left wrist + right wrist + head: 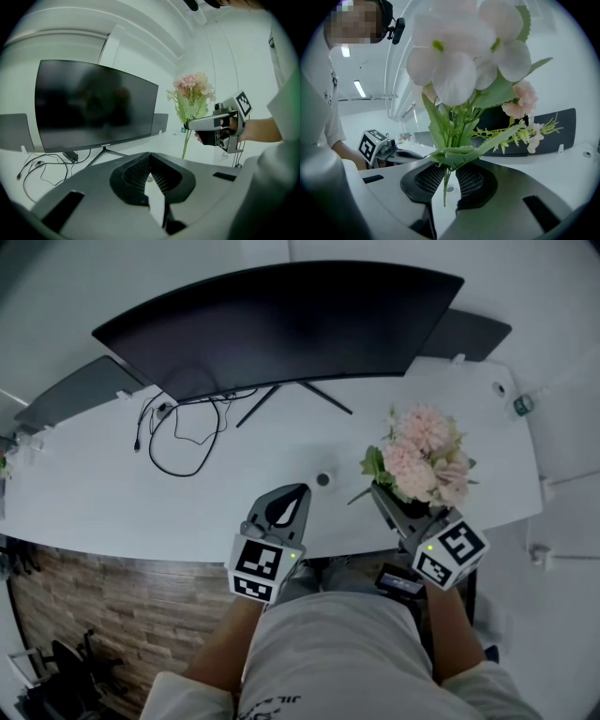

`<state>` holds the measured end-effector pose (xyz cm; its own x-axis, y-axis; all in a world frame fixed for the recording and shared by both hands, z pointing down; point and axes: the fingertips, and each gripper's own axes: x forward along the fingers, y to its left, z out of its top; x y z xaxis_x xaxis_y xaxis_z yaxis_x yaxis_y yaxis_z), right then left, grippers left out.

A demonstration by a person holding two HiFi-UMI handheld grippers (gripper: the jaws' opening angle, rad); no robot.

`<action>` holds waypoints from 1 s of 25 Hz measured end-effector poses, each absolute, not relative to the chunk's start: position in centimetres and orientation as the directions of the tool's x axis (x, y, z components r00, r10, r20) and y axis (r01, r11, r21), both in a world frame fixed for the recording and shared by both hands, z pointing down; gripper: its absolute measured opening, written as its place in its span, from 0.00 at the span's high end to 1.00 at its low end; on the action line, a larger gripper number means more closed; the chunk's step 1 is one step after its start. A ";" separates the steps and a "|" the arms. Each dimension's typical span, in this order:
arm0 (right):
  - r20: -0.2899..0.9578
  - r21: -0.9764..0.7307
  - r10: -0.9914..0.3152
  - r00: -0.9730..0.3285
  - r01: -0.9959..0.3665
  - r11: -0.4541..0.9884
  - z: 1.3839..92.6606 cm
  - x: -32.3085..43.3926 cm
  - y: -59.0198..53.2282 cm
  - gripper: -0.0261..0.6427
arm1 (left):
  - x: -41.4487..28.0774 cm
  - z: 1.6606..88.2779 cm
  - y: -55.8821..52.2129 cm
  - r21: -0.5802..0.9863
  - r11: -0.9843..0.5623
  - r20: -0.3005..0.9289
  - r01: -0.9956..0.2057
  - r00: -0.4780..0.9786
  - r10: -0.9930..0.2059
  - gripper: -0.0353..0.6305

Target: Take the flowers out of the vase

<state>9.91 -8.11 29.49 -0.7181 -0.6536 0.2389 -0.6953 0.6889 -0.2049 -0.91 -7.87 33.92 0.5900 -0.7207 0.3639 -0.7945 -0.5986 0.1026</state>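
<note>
A: Where to look for the bunch of pale pink artificial flowers with green leaves (422, 454)?

B: Up off the long white desk (94, 493), above its right end. Clamped by the green stems (446, 180) in the jaws of the right gripper (384, 495), blooms upward, stem ends hanging free below.

A: And seen from the right gripper view?

B: Petals across the whole top of the frame. Stems pinched between the two ribbed black pads (429, 180), leaves spread just above them.

A: Same reading from the left gripper view?

B: Yes: bunch upright in the right jaws, stem tail dangling clear of the desk.

A: And the left gripper (292, 498)?

B: Beside the right one, nearer the middle of the desk's front edge, aimed toward the wide black curved monitor (281, 324). Jaws pressed together at the tips, nothing between.

A: Anything else on the desk?

B: A small round grey object (323, 479) between the two grippers' tips, too small to identify. Further left, a loop of black cable (178, 442) below the monitor.
</note>
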 end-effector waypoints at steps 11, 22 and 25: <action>0.223 -0.220 -0.655 -0.722 -0.691 0.688 29.3 9.8 -7.5 0.82 | -0.9 33.4 -6.7 0.110 -0.596 0.363 -0.795 0.591 -0.721 0.94; 0.220 -0.217 -0.655 -0.723 -0.691 0.690 28.7 9.6 -7.2 0.83 | -0.7 32.7 -6.2 0.112 -0.609 0.361 -0.785 0.603 -0.711 0.94; 0.219 -0.217 -0.657 -0.722 -0.692 0.688 28.7 9.7 -7.1 0.83 | -0.8 32.6 -5.9 0.112 -0.611 0.360 -0.783 0.605 -0.710 0.94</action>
